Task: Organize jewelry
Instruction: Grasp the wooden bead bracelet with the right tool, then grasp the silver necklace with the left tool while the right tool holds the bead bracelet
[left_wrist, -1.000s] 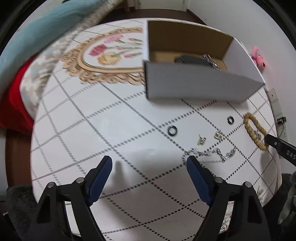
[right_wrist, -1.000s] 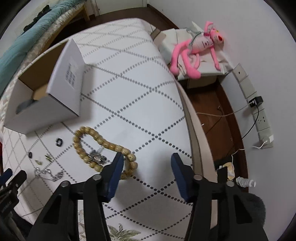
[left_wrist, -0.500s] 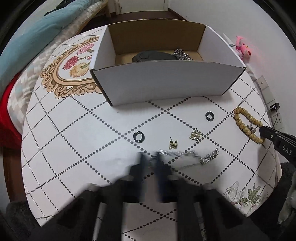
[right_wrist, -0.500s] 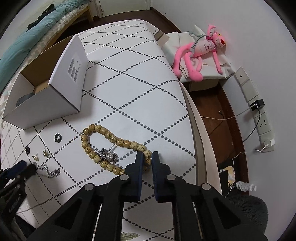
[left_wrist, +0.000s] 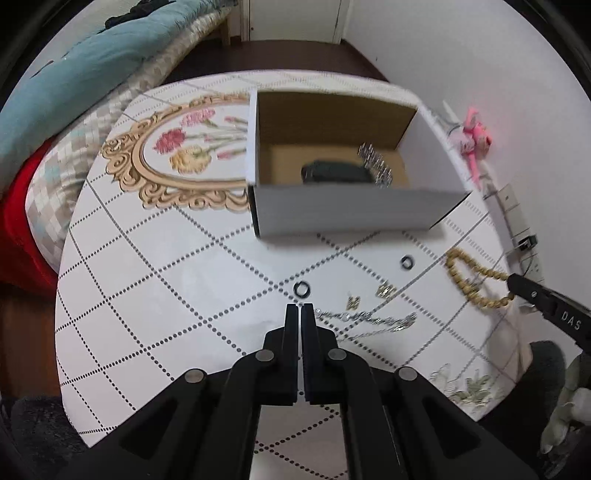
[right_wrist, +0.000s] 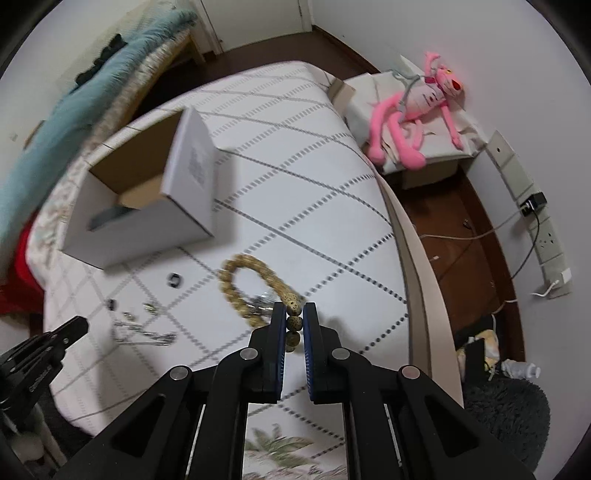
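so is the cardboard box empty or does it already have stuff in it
Not empty: the cardboard box already holds a dark object and a silver chain.

Pink plush toy (right_wrist: 413, 107) on box near wall; teal blanket (left_wrist: 74, 66) on bed.

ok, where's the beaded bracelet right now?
The beaded bracelet lies on the table's right side, right of the small black ring and in front of the white box; the right gripper is shut on its near end.
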